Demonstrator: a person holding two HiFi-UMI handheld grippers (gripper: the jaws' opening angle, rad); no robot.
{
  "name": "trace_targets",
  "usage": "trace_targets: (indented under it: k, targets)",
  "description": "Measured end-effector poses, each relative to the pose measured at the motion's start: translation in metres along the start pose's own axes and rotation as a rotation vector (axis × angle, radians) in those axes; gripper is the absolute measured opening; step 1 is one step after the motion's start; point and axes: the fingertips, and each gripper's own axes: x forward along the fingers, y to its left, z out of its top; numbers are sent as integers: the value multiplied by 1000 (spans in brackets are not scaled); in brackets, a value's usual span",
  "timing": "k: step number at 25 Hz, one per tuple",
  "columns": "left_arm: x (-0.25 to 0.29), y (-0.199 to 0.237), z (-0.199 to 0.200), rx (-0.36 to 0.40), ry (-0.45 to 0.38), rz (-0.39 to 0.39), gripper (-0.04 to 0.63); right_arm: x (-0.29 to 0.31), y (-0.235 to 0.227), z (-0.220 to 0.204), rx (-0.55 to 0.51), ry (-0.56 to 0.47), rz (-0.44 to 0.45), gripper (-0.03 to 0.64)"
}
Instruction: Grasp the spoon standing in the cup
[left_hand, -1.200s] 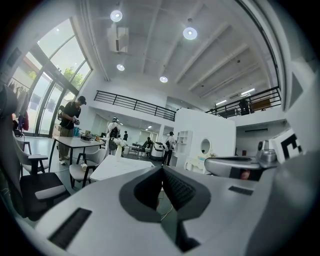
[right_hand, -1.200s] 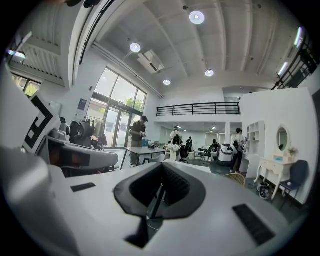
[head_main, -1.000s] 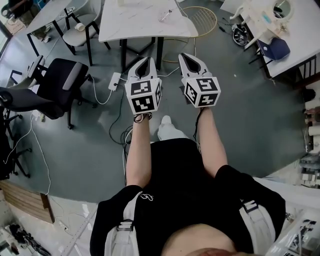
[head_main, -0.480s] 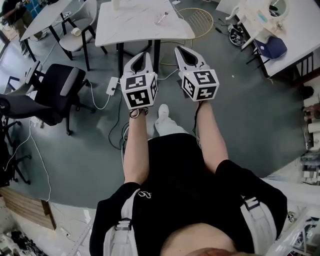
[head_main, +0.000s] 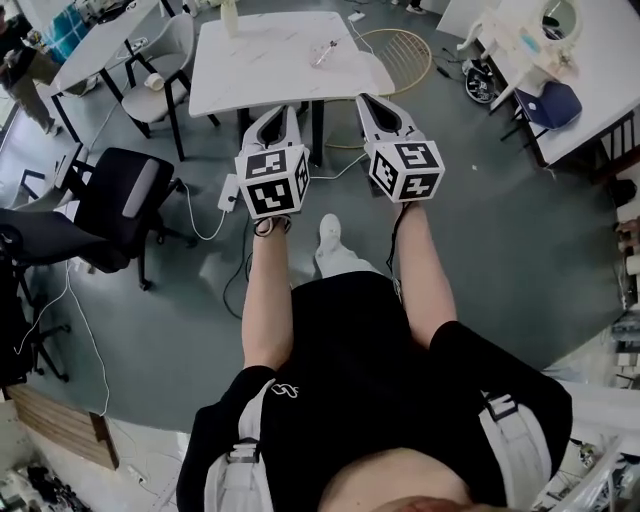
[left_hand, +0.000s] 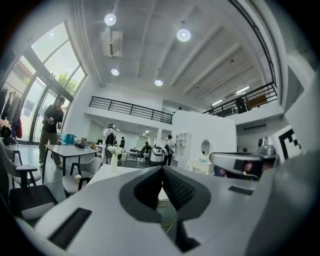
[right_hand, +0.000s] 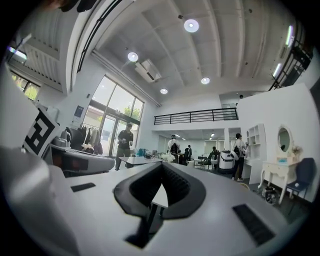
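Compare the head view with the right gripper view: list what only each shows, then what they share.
Only the head view: the person's forearms, the floor, its white power strip, the black office chair and the round gold wire frame.
Only the right gripper view: the ceiling lights, the balcony railing and the tall windows.
Both: the right gripper, jaws together and empty, the left gripper, and the white vanity with its round mirror beside the blue chair.
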Motion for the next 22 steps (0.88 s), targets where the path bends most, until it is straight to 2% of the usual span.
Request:
trace_targets:
  k: [5,11,18,22]
  targets:
    - [57,17,-8,-20,32,19,17,49,-28,-14,9,22,28,6]
    - [133,10,-29,-72,87,12,17,97,-93,-43,46,101,13,6]
    - [215,31,-63,-144,183,64,17,173,-138,-97,112,213,65,6]
    - [268,47,-81,-169,230,88,17,224,-162,-118,134,243,96,6]
